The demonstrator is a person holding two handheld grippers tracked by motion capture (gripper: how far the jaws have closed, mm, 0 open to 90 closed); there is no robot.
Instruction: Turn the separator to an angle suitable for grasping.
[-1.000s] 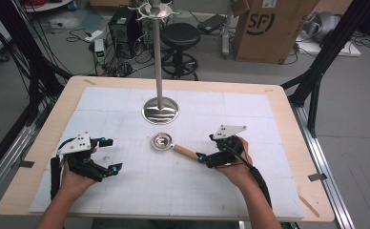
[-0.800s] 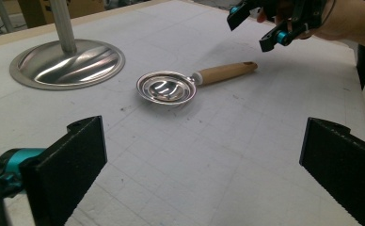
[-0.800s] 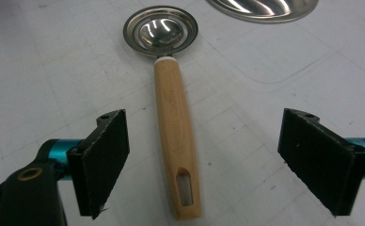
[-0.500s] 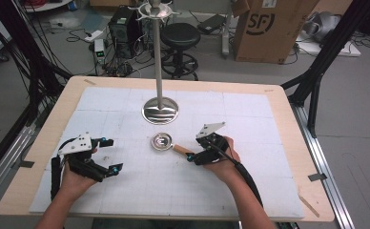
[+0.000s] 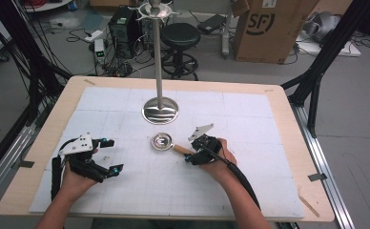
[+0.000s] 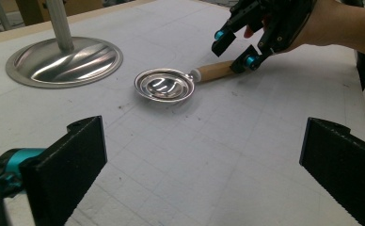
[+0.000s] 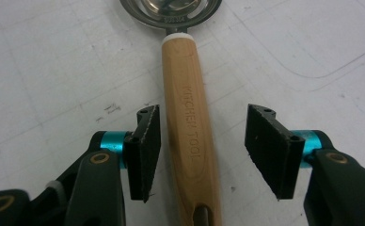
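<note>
Lies flat on the desk (image 5: 250, 102), the ladle (image 5: 166, 143): bowl up, near the stand base (image 5: 160, 110), wooden handle (image 7: 190, 132) running back toward the right gripper (image 5: 191, 155). Fingers there spread to either side of the handle, not touching. Left gripper (image 5: 110, 155) well apart, fingers wide, empty.

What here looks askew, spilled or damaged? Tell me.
Nothing stands out. The ladle lies flat and whole on the mat, the stand is upright, and the right gripper straddles the handle with open jaws.
</note>
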